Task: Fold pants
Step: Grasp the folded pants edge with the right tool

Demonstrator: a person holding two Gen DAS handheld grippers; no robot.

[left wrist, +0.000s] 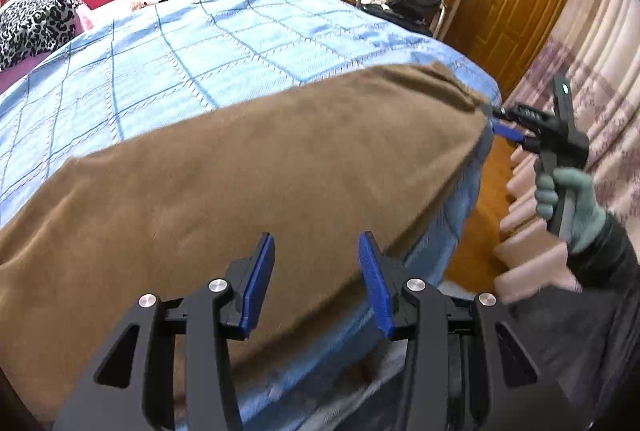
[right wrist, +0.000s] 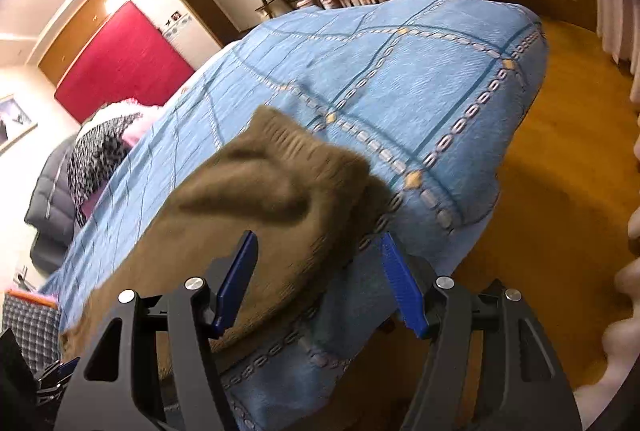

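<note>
Blue bedspread (left wrist: 168, 63) carries brown fuzzy pants (left wrist: 248, 183), laid flat lengthwise.

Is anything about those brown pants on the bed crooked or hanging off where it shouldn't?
Yes. The brown pants lie right along the near edge of the blue bedspread, not squarely on the bed. In the right wrist view their ribbed end is bunched into a raised wrinkle. Both grippers, left and right, are open.

Blue quilted bed (left wrist: 224, 43) with brown pants (left wrist: 248, 167) along its near edge, leopard-print cushion (left wrist: 34, 25) beyond.
</note>
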